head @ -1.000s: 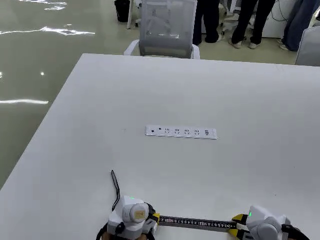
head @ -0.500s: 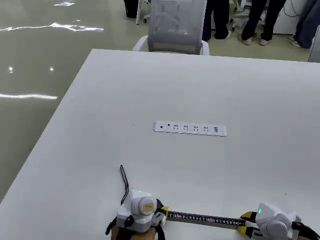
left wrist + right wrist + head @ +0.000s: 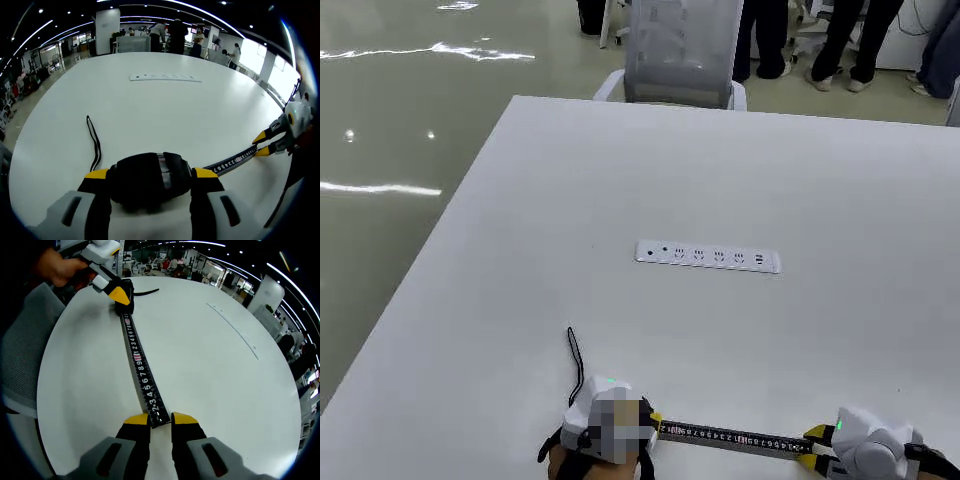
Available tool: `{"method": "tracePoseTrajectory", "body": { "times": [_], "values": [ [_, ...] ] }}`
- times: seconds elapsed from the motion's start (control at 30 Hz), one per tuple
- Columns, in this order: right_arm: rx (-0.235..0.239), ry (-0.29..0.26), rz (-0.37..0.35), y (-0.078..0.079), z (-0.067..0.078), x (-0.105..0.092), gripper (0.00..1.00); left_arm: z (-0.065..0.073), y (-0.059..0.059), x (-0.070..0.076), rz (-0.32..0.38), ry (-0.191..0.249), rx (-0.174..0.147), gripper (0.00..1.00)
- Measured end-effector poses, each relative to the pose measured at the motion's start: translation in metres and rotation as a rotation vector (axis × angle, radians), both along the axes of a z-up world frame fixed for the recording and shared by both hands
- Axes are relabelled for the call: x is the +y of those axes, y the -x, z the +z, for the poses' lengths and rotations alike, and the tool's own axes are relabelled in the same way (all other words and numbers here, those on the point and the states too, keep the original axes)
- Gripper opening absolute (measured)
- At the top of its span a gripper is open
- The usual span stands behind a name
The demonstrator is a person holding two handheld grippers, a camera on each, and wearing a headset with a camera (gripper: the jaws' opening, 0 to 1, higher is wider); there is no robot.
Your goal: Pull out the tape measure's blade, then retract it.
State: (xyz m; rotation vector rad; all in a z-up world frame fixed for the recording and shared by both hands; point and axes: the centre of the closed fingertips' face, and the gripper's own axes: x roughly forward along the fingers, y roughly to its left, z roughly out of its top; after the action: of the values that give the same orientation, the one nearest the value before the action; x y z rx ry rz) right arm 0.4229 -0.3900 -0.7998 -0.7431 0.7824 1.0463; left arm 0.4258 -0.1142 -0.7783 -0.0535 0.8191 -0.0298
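Observation:
The black tape measure body (image 3: 150,179) sits between the yellow fingertips of my left gripper (image 3: 150,175), which is shut on it near the table's front edge. Its black blade (image 3: 730,437) with white numbers lies drawn out flat along the table to the right. My right gripper (image 3: 161,419) is shut on the blade's (image 3: 140,365) end. In the head view the left gripper (image 3: 610,430) is at bottom centre and the right gripper (image 3: 810,448) at bottom right. A black wrist strap (image 3: 578,360) trails from the body across the table.
A white power strip (image 3: 708,256) lies mid-table beyond the grippers. A grey office chair (image 3: 682,50) stands at the far edge, with people standing behind it. The white table (image 3: 620,200) drops off on the left to a shiny floor.
The head view has shifted a little. The blade spans about the same length between the two grippers, and both keep their hold.

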Motion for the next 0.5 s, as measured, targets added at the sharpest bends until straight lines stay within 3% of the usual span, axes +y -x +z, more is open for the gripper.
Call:
{"method": "tracePoseTrajectory", "body": {
  "times": [0.5],
  "values": [
    [0.012, -0.004, -0.007, -0.0006, -0.0019, -0.0009, 0.14, 0.0005, 0.0, 0.0003, -0.01, 0.004, -0.006, 0.6]
  ]
}}
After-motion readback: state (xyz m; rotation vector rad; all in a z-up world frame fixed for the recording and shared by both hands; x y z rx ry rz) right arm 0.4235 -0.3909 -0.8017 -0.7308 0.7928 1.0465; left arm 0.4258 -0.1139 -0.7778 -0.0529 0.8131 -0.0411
